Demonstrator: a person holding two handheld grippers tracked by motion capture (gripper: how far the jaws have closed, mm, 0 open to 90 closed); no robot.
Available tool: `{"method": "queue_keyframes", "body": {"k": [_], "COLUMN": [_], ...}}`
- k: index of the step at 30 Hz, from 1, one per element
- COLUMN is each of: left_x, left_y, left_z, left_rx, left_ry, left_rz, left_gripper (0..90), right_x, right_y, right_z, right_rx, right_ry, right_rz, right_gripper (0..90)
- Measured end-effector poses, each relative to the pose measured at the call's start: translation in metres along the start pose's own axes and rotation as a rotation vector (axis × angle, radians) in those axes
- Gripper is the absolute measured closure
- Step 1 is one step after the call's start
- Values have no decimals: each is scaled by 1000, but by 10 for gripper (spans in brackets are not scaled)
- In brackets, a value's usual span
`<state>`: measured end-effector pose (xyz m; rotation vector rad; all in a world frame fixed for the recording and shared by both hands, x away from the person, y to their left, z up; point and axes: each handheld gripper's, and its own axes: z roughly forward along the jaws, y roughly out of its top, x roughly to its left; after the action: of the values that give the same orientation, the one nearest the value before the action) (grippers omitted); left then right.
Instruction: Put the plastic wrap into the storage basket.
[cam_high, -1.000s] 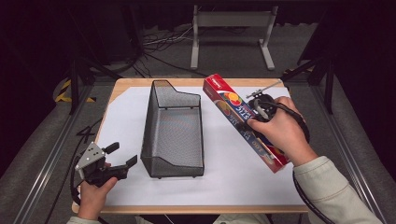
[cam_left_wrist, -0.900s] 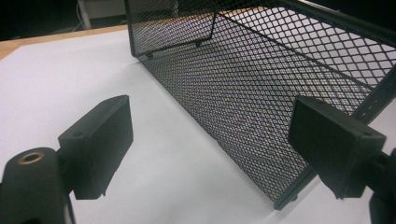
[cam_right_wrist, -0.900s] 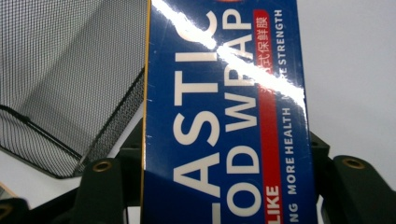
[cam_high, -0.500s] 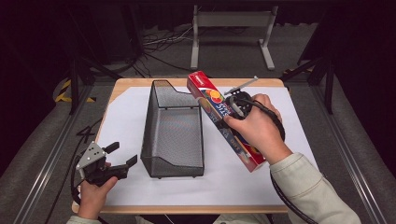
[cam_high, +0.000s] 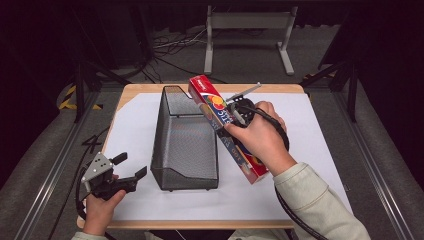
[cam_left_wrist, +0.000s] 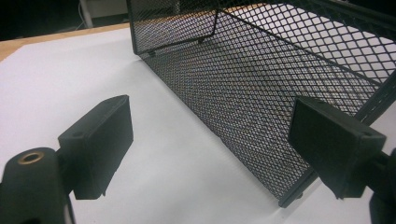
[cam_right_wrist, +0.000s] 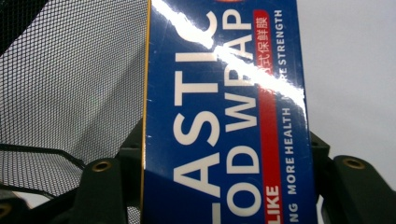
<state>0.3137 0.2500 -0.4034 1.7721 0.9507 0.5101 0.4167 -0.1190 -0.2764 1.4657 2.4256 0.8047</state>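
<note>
The long blue-and-red cardboard box of plastic food wrap (cam_high: 227, 127) is lifted off the white-covered table (cam_high: 310, 150), tilted, its far end just over the right rim of the black wire-mesh basket (cam_high: 185, 140) — so, by my judgement, it is picked up but not yet placed. The basket looks empty. The right gripper (cam_high: 239, 111) is clamped on the box. The left gripper (cam_high: 131, 167) rests near the table's front-left corner, jaws spread wide, holding nothing.

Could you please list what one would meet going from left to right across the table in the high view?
Left gripper → black mesh basket → plastic wrap box → right hand holding the right gripper.
</note>
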Motion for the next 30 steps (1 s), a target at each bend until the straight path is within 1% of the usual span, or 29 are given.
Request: {"method": "queue_keyframes", "body": {"k": [1,3,7,12,15,16,17,19,20,22,28,30], "left_x": [0,0,0,0,0,0,0,0,0,0,0,1], "left_y": [0,0,0,0,0,0,0,0,0,-1,-1,-1], "left_z": [0,0,0,0,0,0,-1,-1,-1,0,-1,-1], "left_rx": [0,2,4,4,0,-2,-2,-2,1,1,-1,-1], "left_ry": [0,-2,1,0,0,3,4,5,4,5,9,9], "left_rz": [0,-1,0,2,3,5,4,3,1,1,2,0], "left_gripper": [149,149,149,149,149,149,149,149,149,149,150,150], "right_x": [2,6,15,27,31,34,37,38,42,43,48,50], "right_y": [1,2,5,9,10,11,12,12,12,12,12,12], "right_z": [2,4,8,17,21,25,28,30,36,38,53,57], "right_rx": [-1,4,-3,19,25,23,28,25,23,25,39,44], "right_ry": [-1,5,21,47,45,43,45,46,44,44,33,32], "right_rz": [-10,-5,-14,-16,-20,-22,-13,-14,-17,-14,6,5], "right_gripper": [398,398,398,398,398,398,398,398,398,398,397,397]}}
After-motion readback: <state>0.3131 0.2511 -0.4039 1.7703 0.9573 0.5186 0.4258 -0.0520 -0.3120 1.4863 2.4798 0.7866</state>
